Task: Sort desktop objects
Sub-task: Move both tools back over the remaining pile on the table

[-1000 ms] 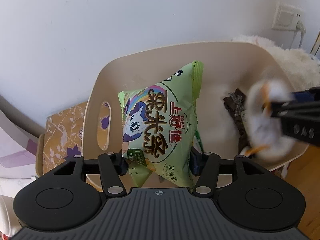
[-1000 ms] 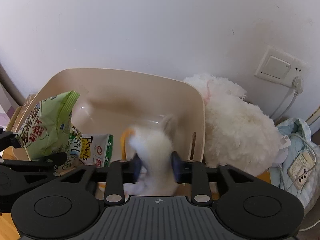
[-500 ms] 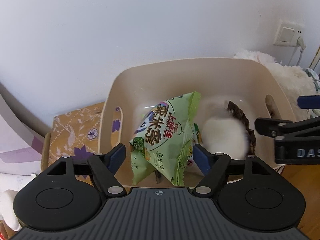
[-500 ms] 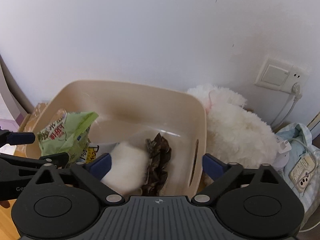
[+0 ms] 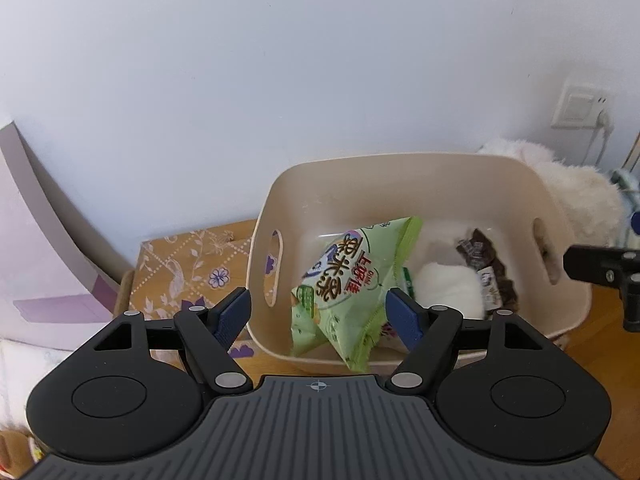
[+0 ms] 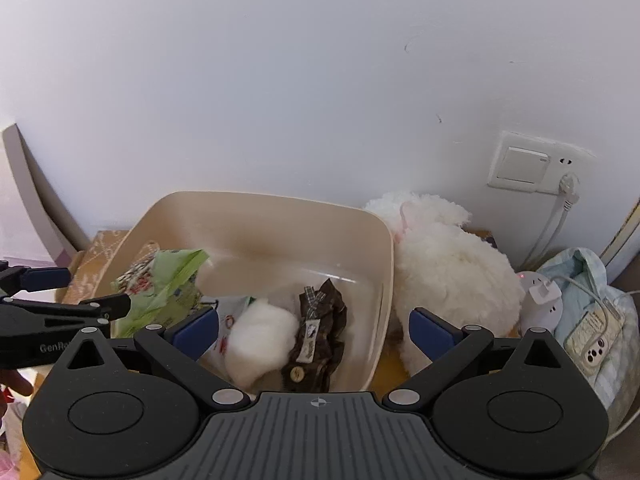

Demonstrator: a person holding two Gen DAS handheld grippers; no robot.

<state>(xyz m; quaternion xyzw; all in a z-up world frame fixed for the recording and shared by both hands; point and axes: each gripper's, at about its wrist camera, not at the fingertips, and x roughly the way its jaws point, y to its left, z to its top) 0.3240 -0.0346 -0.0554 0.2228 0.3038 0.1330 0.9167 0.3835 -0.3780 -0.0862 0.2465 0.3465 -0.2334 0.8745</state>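
A beige plastic bin (image 5: 400, 184) (image 6: 384, 264) stands against the wall. In it lie a green snack bag (image 5: 352, 280) (image 6: 164, 284), a small white plush toy (image 5: 448, 288) (image 6: 260, 332) and a dark brown packet (image 5: 488, 264) (image 6: 320, 332). My left gripper (image 5: 318, 314) is open and empty, above the bin's near left rim. My right gripper (image 6: 314, 330) is open and empty, above the bin's near side. Each gripper shows at the edge of the other's view.
A large white plush animal (image 6: 448, 272) sits right of the bin. A floral cardboard box (image 5: 188, 268) lies left of it, a purple box (image 5: 36, 248) further left. A wall socket (image 6: 532, 168), a charger and a blue cloth bag (image 6: 592, 320) are at the right.
Both grippers opened and pulled up and back from the bin. The snack bag and the white plush toy were let go and now lie in the bin.
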